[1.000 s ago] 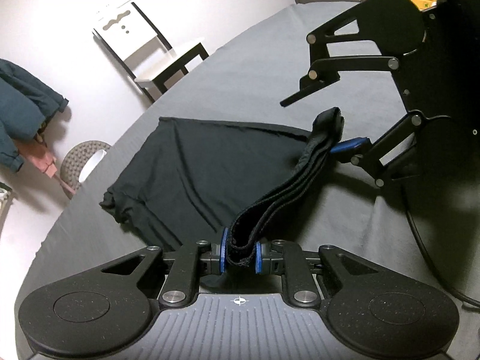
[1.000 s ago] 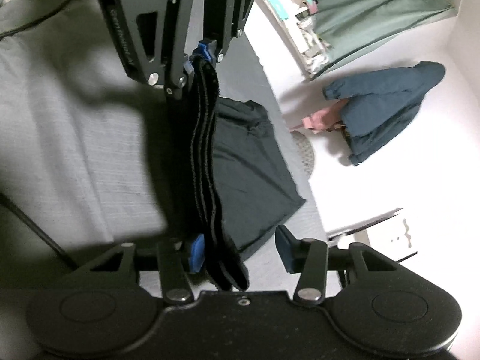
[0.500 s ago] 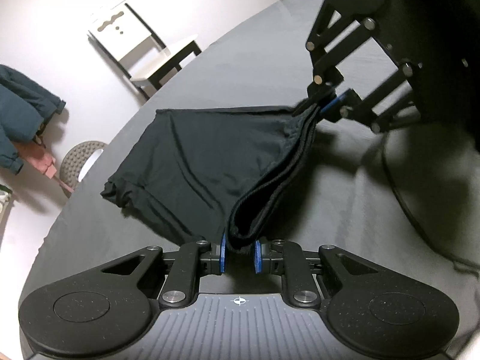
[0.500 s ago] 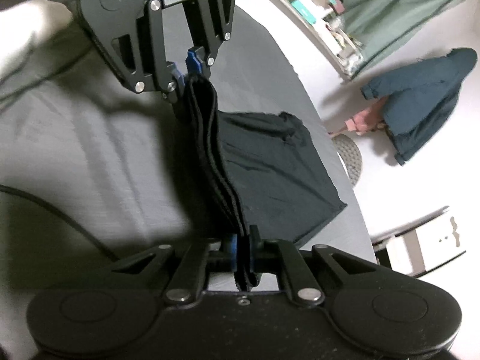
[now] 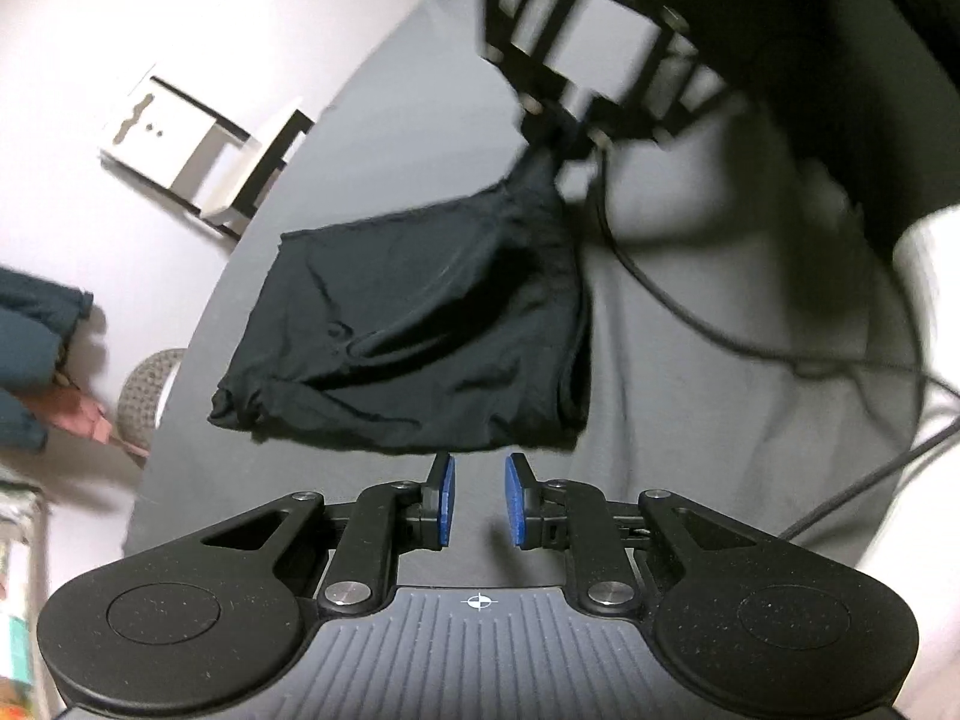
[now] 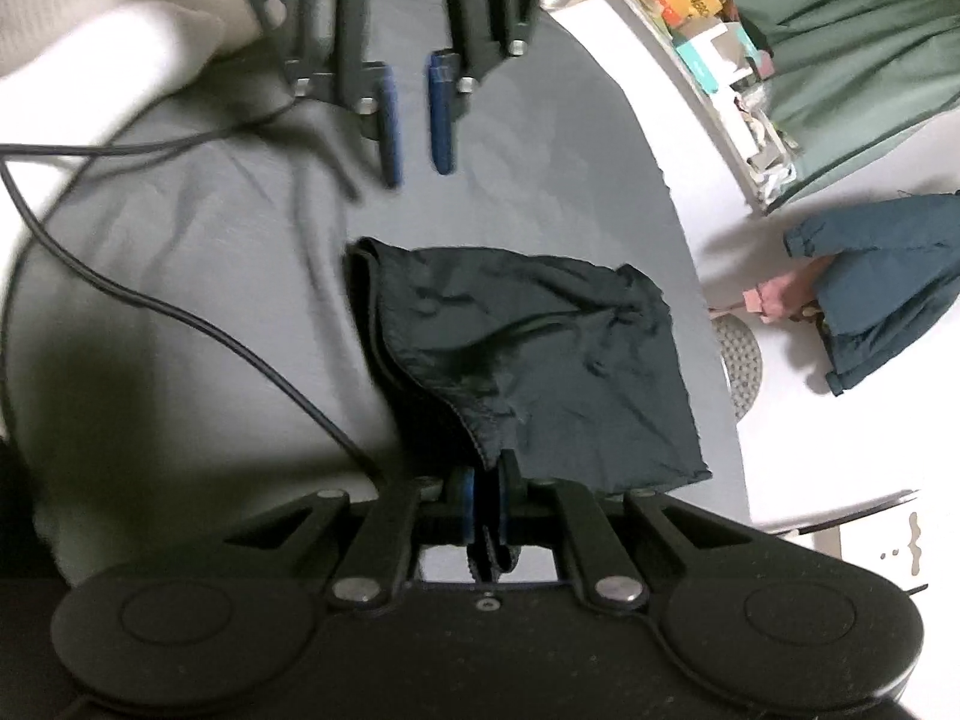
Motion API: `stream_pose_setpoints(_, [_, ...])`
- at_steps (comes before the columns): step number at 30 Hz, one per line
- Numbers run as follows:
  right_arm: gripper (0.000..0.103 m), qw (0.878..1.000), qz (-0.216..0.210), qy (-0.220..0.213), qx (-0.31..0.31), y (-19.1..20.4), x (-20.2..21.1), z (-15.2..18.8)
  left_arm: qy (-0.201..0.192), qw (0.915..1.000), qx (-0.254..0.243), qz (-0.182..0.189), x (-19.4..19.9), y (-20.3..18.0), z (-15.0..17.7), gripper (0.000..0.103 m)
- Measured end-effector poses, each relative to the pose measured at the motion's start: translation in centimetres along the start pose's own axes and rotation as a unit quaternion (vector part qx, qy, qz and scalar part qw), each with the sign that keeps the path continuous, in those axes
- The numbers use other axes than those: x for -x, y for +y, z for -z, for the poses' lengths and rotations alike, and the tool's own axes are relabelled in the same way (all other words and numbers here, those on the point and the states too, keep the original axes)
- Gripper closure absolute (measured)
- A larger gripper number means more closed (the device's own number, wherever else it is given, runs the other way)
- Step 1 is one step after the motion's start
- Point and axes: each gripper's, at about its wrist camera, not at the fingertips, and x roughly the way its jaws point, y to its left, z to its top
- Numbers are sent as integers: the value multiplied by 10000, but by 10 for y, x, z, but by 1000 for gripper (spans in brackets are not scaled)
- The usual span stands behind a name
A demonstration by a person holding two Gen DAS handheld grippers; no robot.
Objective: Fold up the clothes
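Observation:
A black pair of shorts [image 5: 414, 336] lies on the grey bed sheet [image 5: 690, 420], its waistband along the right side in the left wrist view. My left gripper [image 5: 478, 501] stands open just short of the near hem, nothing between its blue pads [image 5: 445, 498]. My right gripper [image 6: 485, 501] is shut on the waistband corner of the shorts [image 6: 540, 354], lifting that corner off the sheet. In the right wrist view the left gripper [image 6: 417, 120] hangs open beyond the cloth. In the left wrist view the right gripper [image 5: 555, 147] is blurred at the far corner.
A black cable [image 6: 180, 312] runs over the sheet beside the shorts. White fabric [image 6: 108, 54] sits at the far end. Past the bed edge stand a white chair [image 5: 198, 150], a round grey stool [image 5: 147, 396], a hanging blue jacket [image 6: 882, 282] and a shelf [image 6: 714, 30].
My left gripper has opened and let go of the waistband, drawing back from the shorts. The stretched waistband has dropped onto the sheet. The right gripper keeps its hold and has lifted.

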Motion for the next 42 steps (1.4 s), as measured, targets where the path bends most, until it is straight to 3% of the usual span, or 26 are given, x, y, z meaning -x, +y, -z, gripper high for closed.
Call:
stream_pose_setpoints(2, [96,9999,25,-22,-130,-6,0,-1,-52,10000,15,49,-1,-2,-4,67])
stream_pose_setpoints(4, [96,9996,41,-36,-264,-12,0,-2,-321,9994,38,-95,2,-4,-9,30])
stream_pose_setpoints(6, [96,9991,4,-73,-429,-21,-1,-4,-575,9980,3,-244,5,-8,-16,11])
stream_pose_setpoints(9, [96,9978,-191,-168,-604,-38,-4,-9,-616,9977,-133,-262,1,-12,-26,11])
stream_pose_setpoints(12, [95,9941,-563,-244,-896,-60,-9,-13,-523,9973,-87,-517,-10,-13,-38,11])
stream_pose_setpoints(16, [95,9846,-1135,-276,-1303,-93,-21,-18,-537,9964,282,-589,-19,-7,-50,11])
stream_pose_setpoints(22, [95,9845,-1134,-231,-1317,-117,-23,-22,-272,9960,489,-699,-35,-12,-55,11])
stream_pose_setpoints(23, [95,9842,-1144,-229,-1330,-118,-22,-21,-245,9957,555,-705,-36,-11,-53,12])
stream_pose_setpoints(25, [95,9843,-1152,-209,-1323,-117,-19,-19,-200,9949,678,-726,-35,-9,-47,41])
stream_pose_setpoints(27, [95,9846,-1169,-186,-1290,-114,-16,-17,-109,9945,800,-661,-34,-5,-42,56])
stream_pose_setpoints(29, [95,9843,-1207,-164,-1276,-109,-13,-14,-113,9944,873,-591,-31,-1,-37,65])
stream_pose_setpoints(32, [95,9856,-1219,-108,-1166,-99,-9,-11,-175,9934,882,-712,-25,4,-31,88])
stream_pose_setpoints(36, [95,9905,-1157,-117,-730,-79,0,-8,-301,9932,785,-811,-10,11,-23,93])
stream_pose_setpoints(42, [95,9922,-970,-261,743,-17,18,-18,-215,9951,-414,-869,14,6,-14,93])
